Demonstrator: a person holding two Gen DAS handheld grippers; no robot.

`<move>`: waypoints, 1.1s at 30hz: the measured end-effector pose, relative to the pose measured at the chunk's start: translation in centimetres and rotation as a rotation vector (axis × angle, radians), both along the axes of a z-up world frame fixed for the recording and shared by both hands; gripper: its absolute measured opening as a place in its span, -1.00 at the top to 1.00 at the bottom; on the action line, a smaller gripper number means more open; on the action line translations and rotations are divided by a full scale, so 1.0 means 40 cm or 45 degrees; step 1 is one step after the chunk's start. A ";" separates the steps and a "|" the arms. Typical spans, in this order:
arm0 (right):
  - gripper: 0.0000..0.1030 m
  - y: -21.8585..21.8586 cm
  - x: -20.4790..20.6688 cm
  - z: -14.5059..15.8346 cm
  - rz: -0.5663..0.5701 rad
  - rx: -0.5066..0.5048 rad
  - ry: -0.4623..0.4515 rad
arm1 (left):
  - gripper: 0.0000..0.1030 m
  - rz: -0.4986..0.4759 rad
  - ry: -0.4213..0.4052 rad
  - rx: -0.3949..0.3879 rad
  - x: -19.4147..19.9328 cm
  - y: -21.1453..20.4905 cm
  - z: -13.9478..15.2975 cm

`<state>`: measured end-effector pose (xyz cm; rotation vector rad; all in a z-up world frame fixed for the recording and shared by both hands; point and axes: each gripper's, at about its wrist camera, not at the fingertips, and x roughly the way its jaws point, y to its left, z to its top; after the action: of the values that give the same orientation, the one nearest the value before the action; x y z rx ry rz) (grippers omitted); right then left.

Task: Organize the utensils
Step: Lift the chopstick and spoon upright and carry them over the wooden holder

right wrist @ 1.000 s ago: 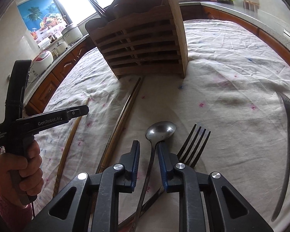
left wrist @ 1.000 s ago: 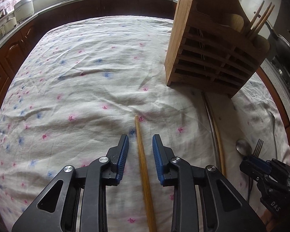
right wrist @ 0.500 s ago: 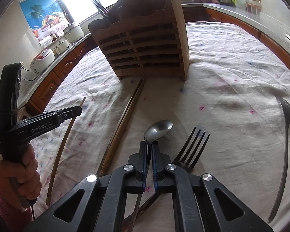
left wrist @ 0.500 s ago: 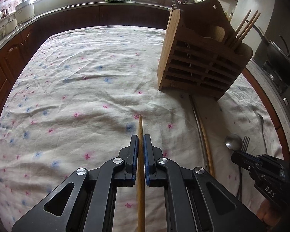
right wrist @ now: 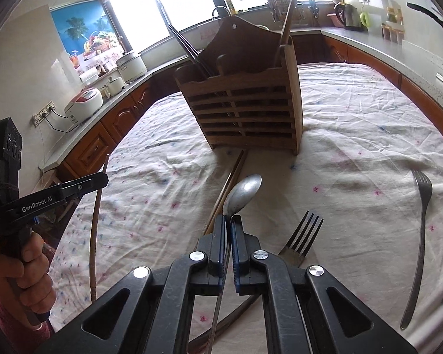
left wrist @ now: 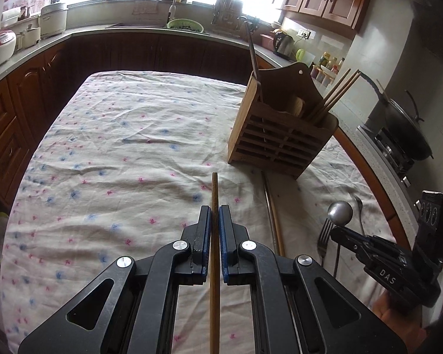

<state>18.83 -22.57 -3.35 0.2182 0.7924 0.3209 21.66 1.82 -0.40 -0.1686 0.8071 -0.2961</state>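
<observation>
Wooden chopstick (left wrist: 214,194): pinched lengthwise in left tool (left wrist: 215,221), lifted clear of surface (left wrist: 127,153), tip aimed ahead for slotting. Steel spoon (right wrist: 242,189): neck clamped in right tool (right wrist: 227,230), bowl forward. Destination, apparently: slatted holder (right wrist: 245,109), upright, just beyond both.

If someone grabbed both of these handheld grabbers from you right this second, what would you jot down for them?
Left gripper: shut on a wooden chopstick, lifted off the cloth.
Right gripper: shut on the spoon by its handle, bowl pointing at the holder.
Wooden holder stands upright on the table; it already has chopsticks and a long-handled utensil in it.
Still lying on the cloth: two chopsticks in front of the holder, a dark fork and a silver fork.
Left to do: drop the chopstick and the spoon into the holder, then collect the rest.
</observation>
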 end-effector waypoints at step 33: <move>0.96 -0.022 -0.111 0.138 -0.032 0.015 -0.245 | 0.91 -0.004 -0.199 -0.152 -0.158 0.042 0.134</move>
<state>14.39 -23.46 2.18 0.2047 0.5979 0.3176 15.36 3.49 4.98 -0.2528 0.6353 -0.3564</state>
